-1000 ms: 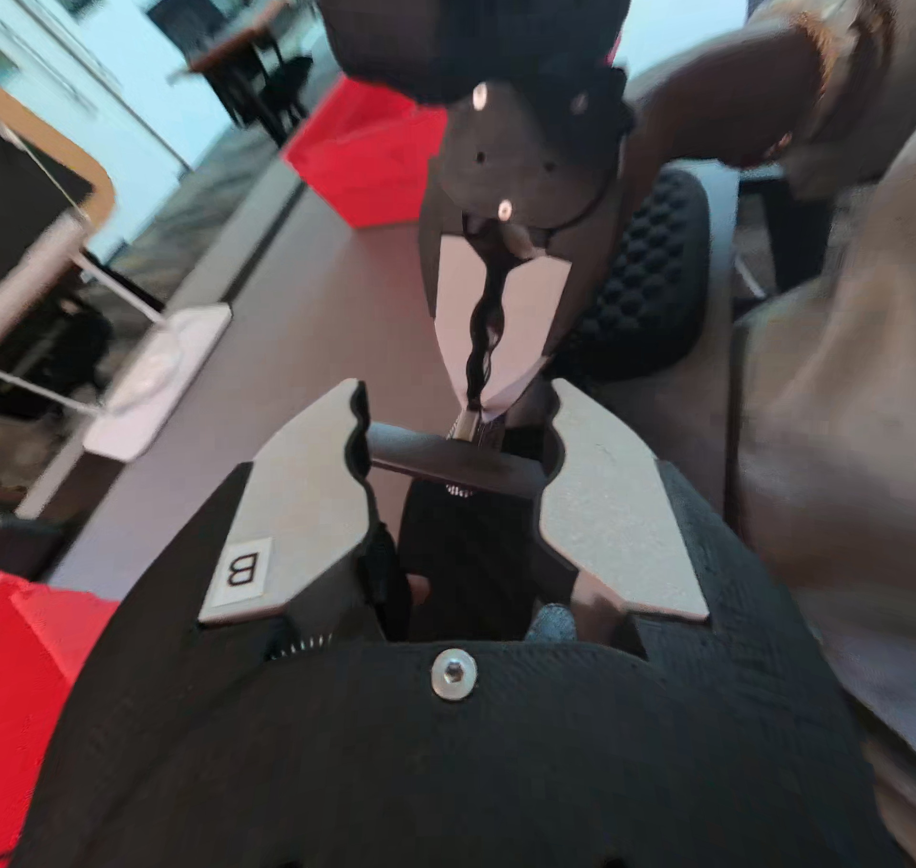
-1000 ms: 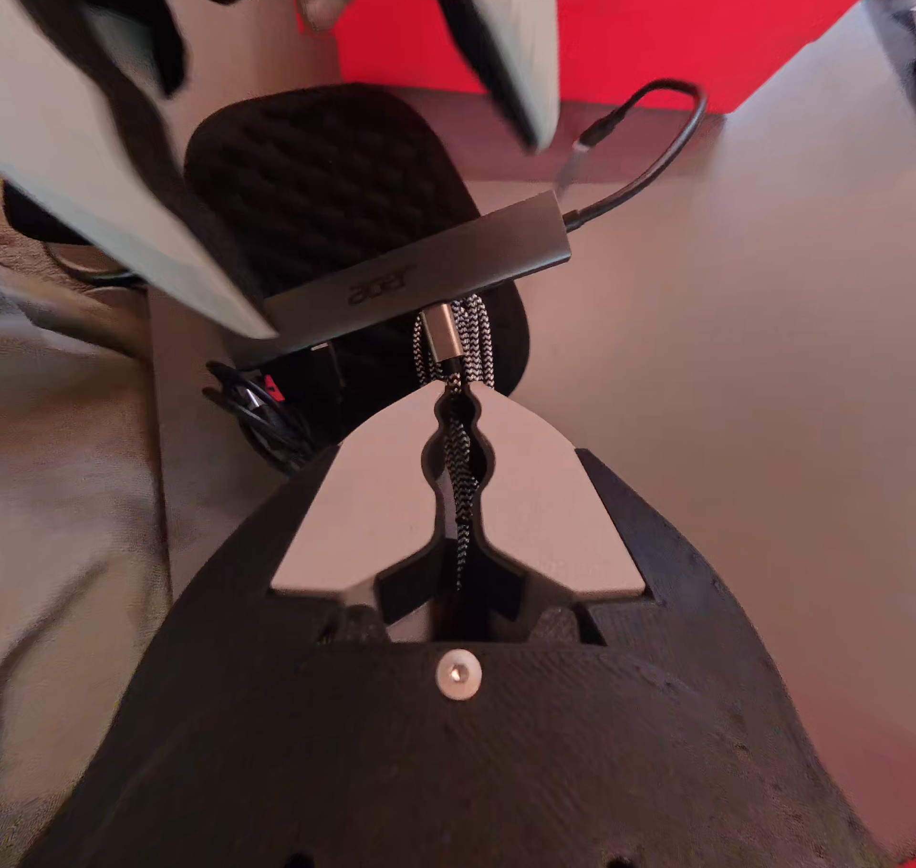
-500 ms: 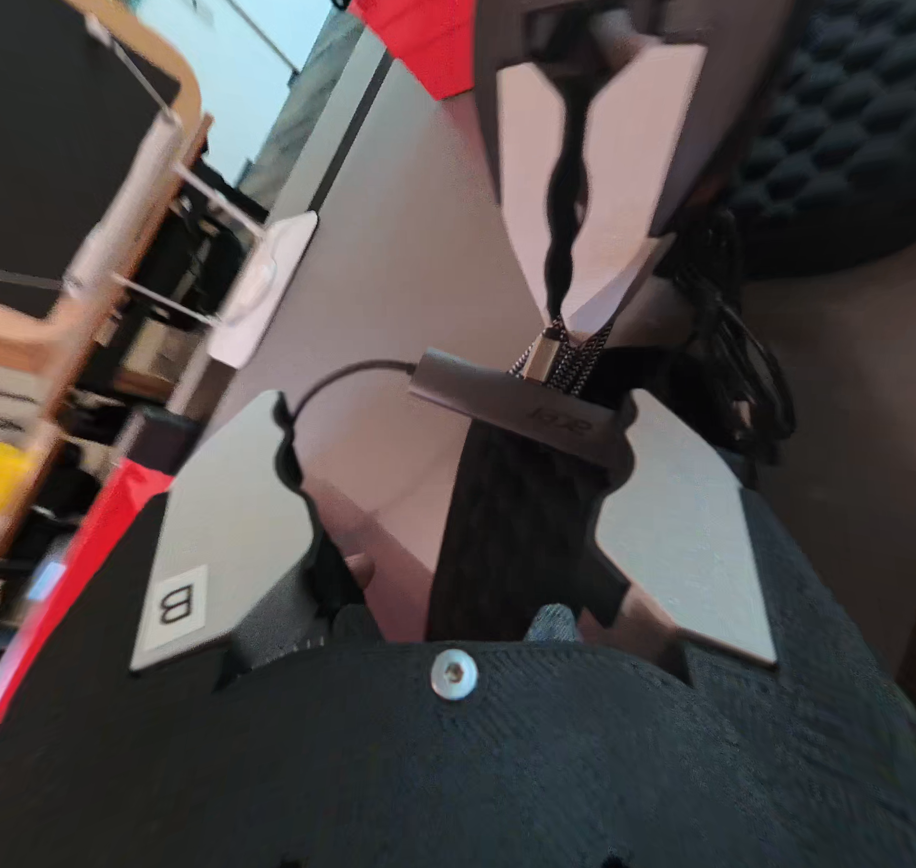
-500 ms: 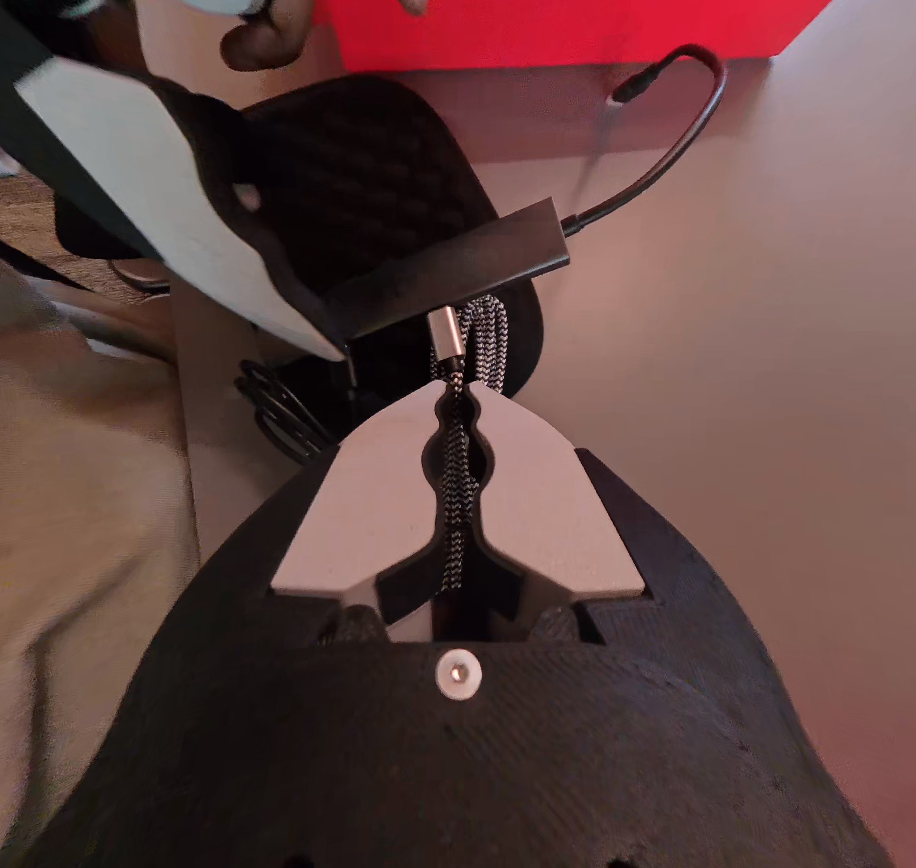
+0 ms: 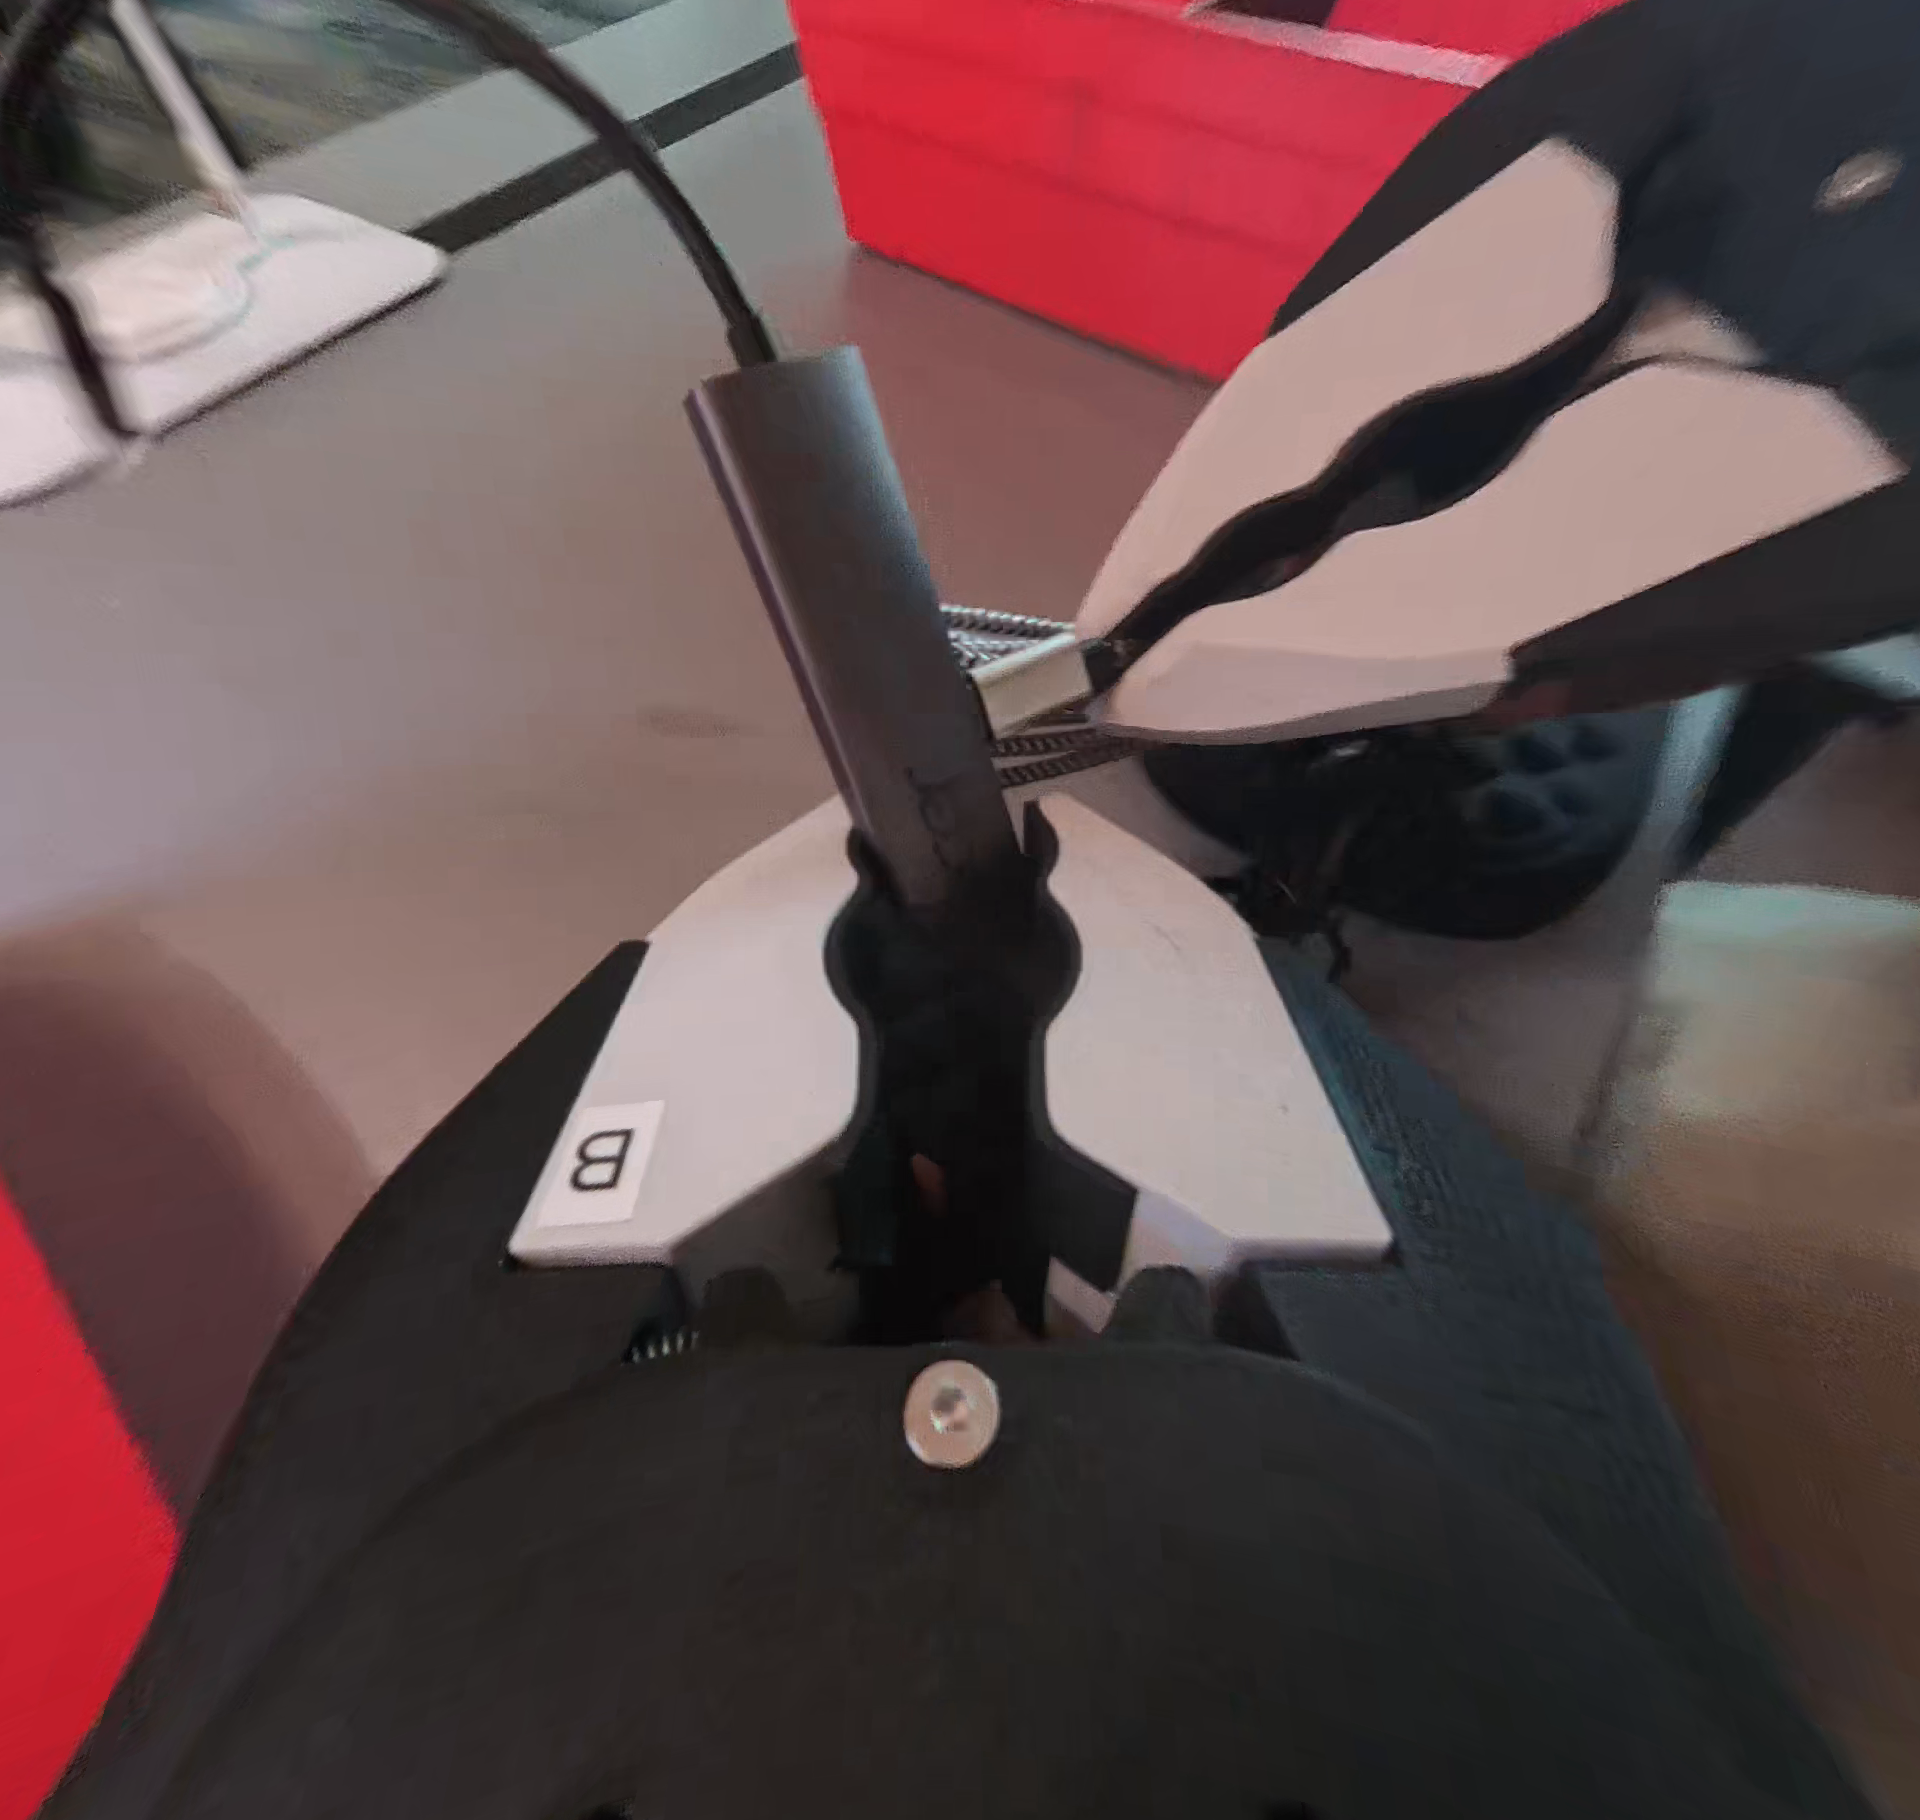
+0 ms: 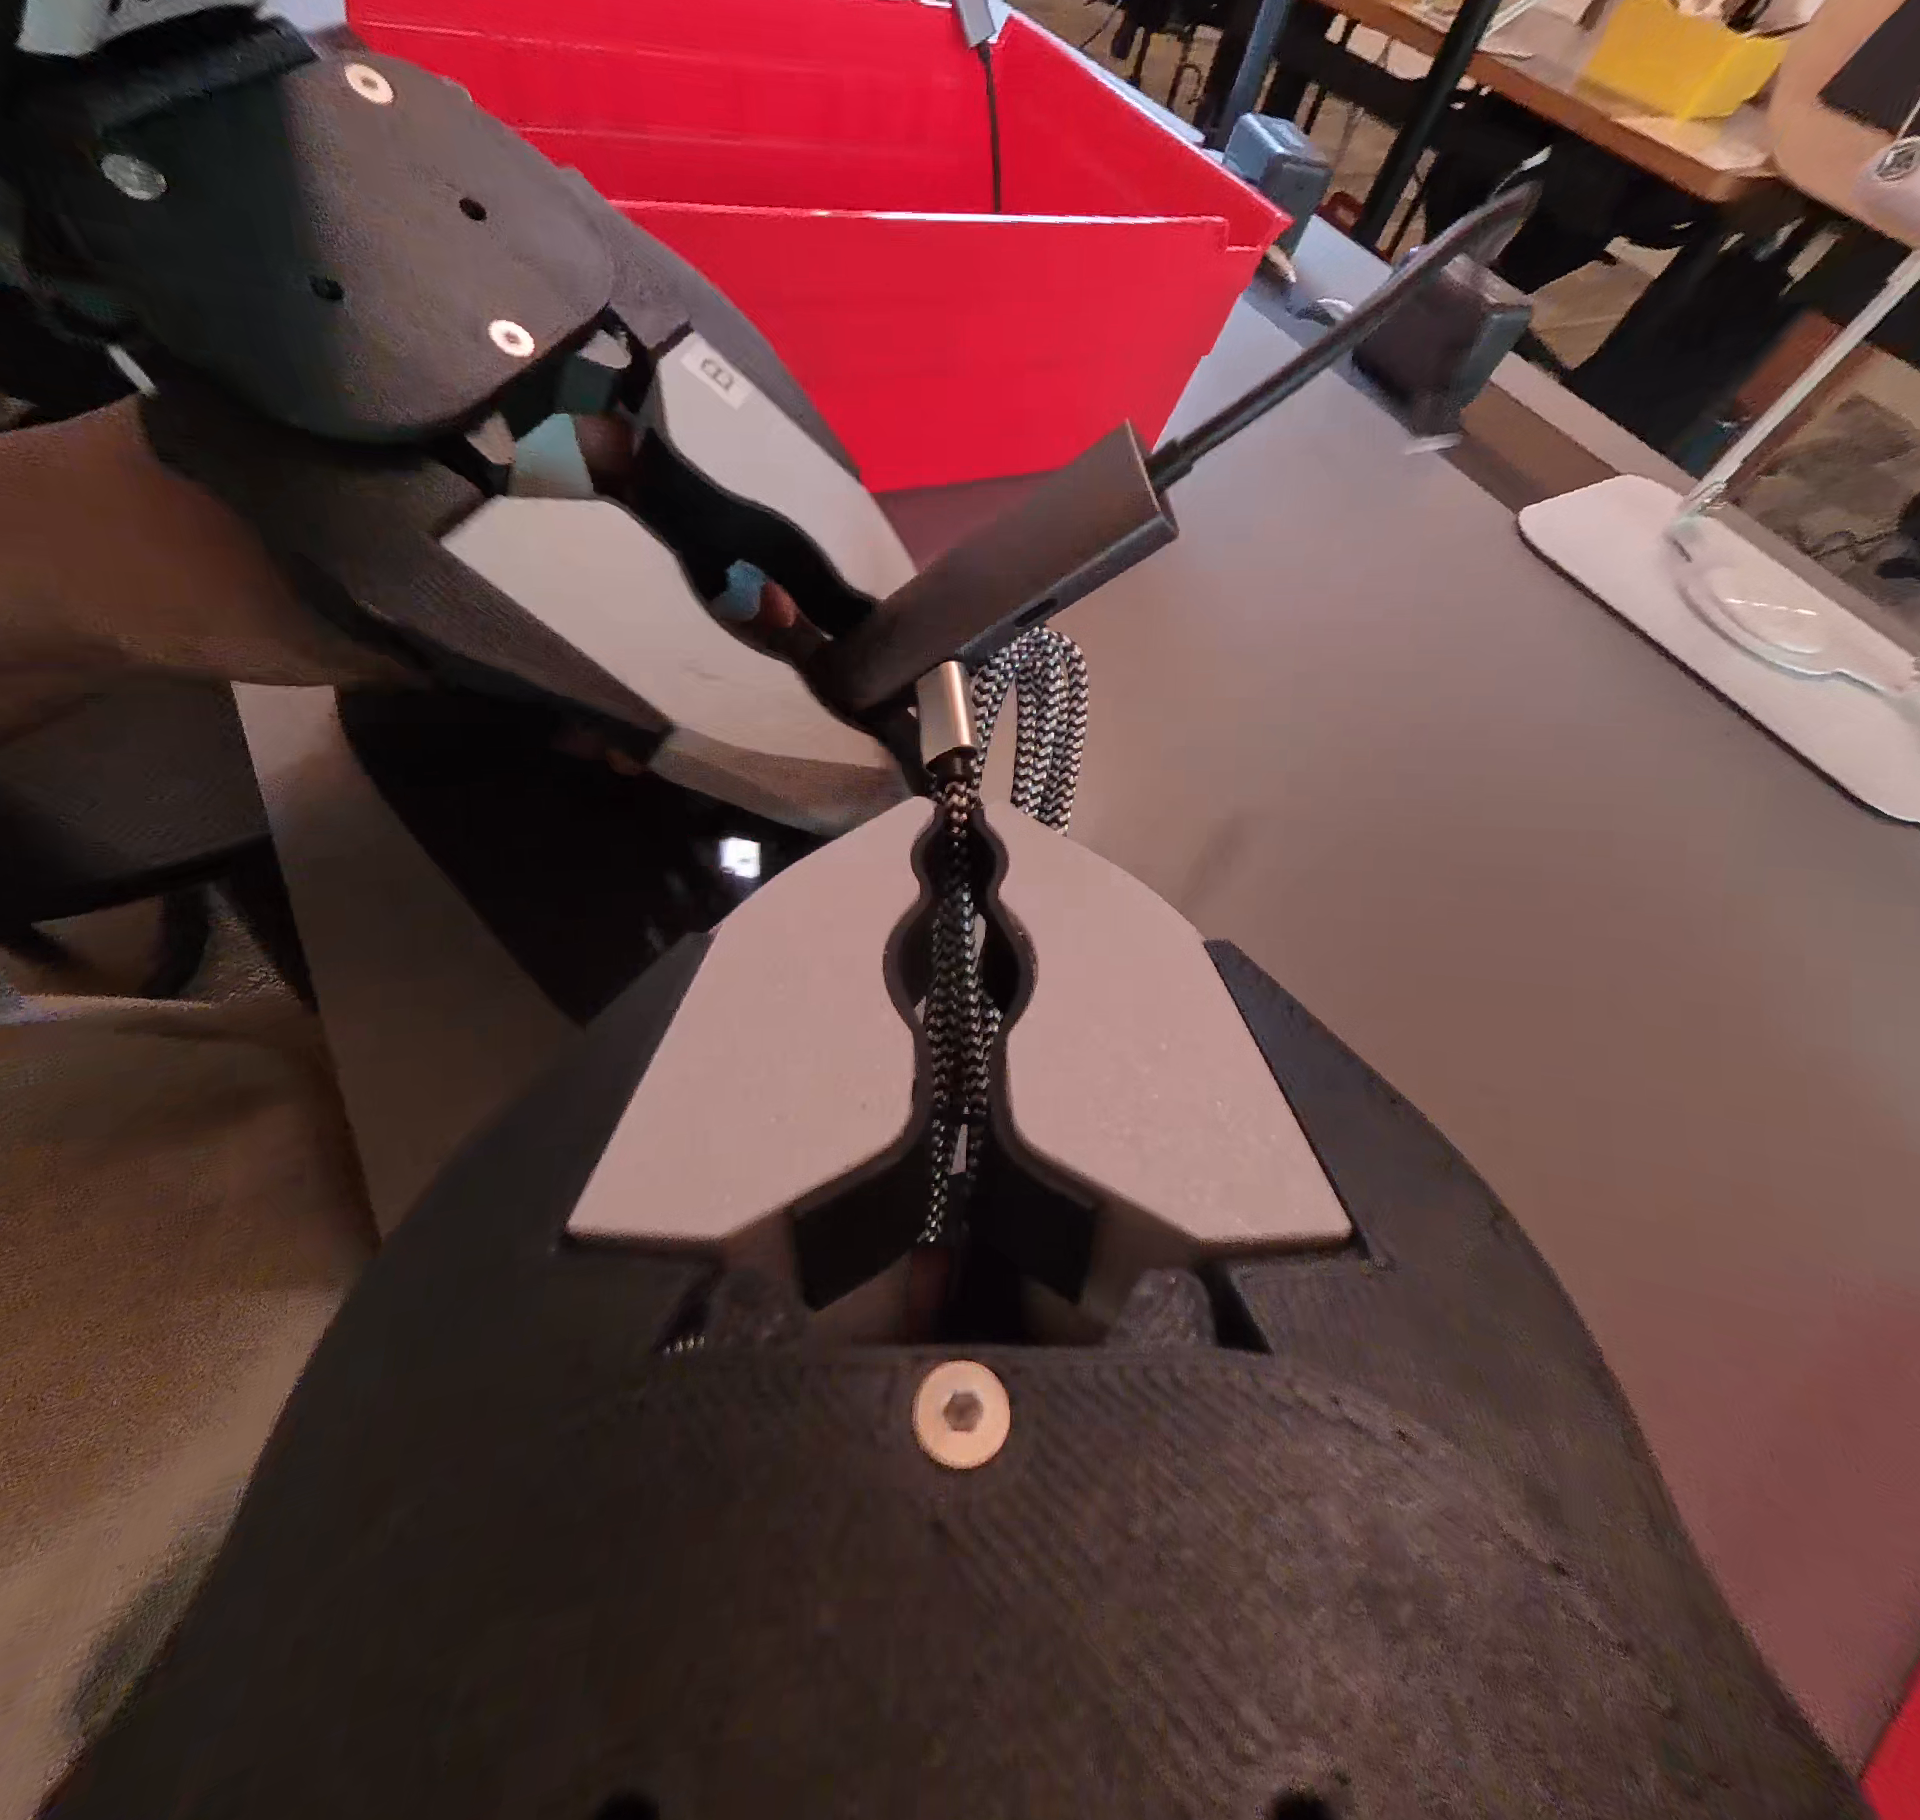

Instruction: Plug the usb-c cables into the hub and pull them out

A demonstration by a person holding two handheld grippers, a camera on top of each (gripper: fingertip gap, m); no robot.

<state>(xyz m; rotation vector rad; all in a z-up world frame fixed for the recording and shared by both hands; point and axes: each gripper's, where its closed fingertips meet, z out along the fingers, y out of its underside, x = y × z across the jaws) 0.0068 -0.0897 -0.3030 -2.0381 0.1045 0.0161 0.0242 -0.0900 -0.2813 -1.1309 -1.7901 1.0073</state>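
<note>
Your left gripper (image 5: 940, 840) was closed on the near end of the dark grey hub (image 5: 847, 617), which rose from the fingertips toward the centre of the left wrist frame, tilted up off the grey table (image 5: 364, 648). The hub's own black lead (image 5: 582, 97) arched away to the upper left. Your right gripper (image 6: 961, 814) was clamped on the braided usb-c cable (image 6: 956, 1001), which ran down the slot between its fingers. The cable's silver plug (image 6: 948, 716) sat at the hub's side just ahead of the tips; how deep it was seated, you couldn't tell. A red bin (image 6: 883, 243) stood behind, across the upper frame.
</note>
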